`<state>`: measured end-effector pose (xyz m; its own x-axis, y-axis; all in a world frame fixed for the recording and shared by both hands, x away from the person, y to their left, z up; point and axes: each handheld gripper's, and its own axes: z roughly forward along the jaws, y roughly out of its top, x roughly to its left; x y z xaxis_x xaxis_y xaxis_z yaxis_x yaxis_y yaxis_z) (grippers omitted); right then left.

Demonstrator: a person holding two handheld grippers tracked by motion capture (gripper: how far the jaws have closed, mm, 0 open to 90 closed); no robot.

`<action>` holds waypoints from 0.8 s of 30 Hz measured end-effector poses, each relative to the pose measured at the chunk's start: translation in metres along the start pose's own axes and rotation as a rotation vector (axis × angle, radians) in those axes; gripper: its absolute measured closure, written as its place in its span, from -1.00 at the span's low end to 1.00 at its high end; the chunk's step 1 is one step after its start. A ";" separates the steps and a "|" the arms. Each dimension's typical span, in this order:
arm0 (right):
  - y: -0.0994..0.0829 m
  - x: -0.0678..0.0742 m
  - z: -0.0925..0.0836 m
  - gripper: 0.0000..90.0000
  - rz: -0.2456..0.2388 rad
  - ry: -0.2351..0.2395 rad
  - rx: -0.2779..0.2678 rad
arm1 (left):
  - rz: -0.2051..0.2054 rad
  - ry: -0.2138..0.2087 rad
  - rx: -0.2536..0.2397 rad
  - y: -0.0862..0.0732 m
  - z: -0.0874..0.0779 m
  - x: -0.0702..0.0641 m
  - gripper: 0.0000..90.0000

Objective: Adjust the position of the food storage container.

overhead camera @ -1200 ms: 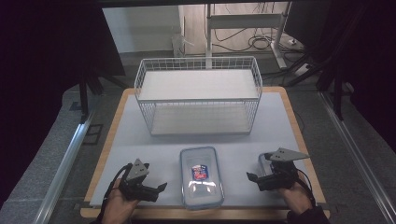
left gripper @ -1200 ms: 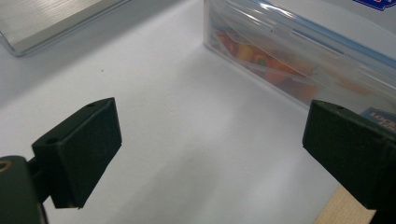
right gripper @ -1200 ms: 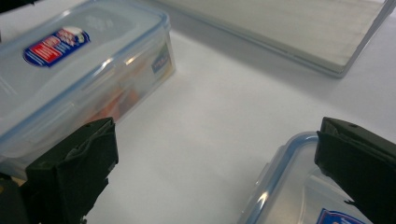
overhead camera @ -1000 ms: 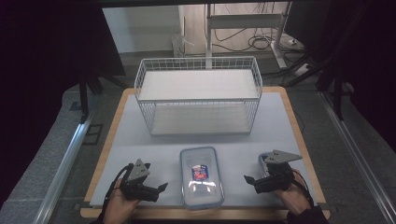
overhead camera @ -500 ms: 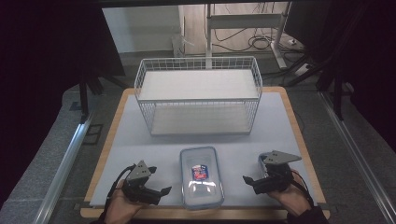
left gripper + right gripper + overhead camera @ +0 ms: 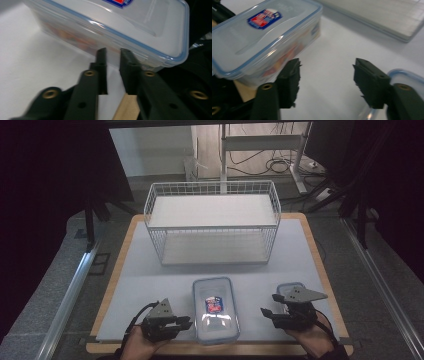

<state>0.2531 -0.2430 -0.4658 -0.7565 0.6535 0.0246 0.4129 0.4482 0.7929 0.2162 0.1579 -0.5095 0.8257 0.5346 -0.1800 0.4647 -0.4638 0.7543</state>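
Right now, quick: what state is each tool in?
Left tool: jaws just closed to a narrow gap, holding nothing, tips near the box.
Right tool: open, jaws just narrowing, holding nothing.

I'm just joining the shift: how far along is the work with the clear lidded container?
Little looks done: the clear plastic container with a blue-rimmed lid sits closed at the table's near edge, and the white wire basket holds nothing. In hand: the left gripper, its jaws just closed to a narrow gap on nothing, and the right gripper, jaws part closed, flank it. Left, I'd guess: gripping and moving it.
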 end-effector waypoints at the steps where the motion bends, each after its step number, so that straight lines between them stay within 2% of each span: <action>1: 0.000 0.002 0.000 -0.08 -0.003 0.010 0.010 | -0.012 -0.010 -0.001 0.001 0.000 0.001 0.86; 4: -0.003 0.008 0.003 0.04 -0.020 0.027 0.043 | -0.022 -0.021 -0.003 0.002 0.001 0.002 1.00; 8: -0.006 0.016 0.005 0.16 -0.038 0.054 0.075 | -0.031 -0.045 -0.003 0.005 0.005 0.002 1.00; 13: -0.009 0.023 0.004 0.29 -0.050 0.081 0.102 | -0.017 -0.058 0.001 0.012 0.015 -0.002 1.00; 16: -0.012 0.026 0.001 0.39 -0.050 0.098 0.114 | -0.003 -0.087 -0.009 0.021 0.028 -0.007 1.00; 17: -0.013 0.027 0.001 0.43 -0.046 0.101 0.115 | -0.003 -0.087 -0.009 0.021 0.028 -0.007 1.00; 18: -0.015 0.028 -0.001 0.52 -0.048 0.096 0.113 | 0.009 -0.090 -0.003 0.027 0.035 -0.008 1.00; 20: -0.016 0.028 -0.003 0.53 -0.044 0.087 0.107 | 0.015 -0.102 0.002 0.029 0.036 -0.007 0.99; 21: -0.018 0.027 -0.006 0.63 -0.020 0.107 0.105 | 0.020 -0.069 -0.007 0.032 0.031 0.000 1.00; 22: -0.020 0.028 -0.007 0.68 -0.016 0.111 0.105 | 0.004 -0.052 -0.021 0.033 0.027 0.008 1.00; 24: -0.023 0.031 -0.007 0.79 -0.021 0.122 0.124 | -0.022 0.026 -0.040 0.035 0.020 0.024 1.00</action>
<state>0.2165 -0.2371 -0.4794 -0.8181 0.5682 0.0886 0.4504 0.5373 0.7130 0.2584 0.1402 -0.5002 0.8064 0.5631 -0.1806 0.4690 -0.4231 0.7752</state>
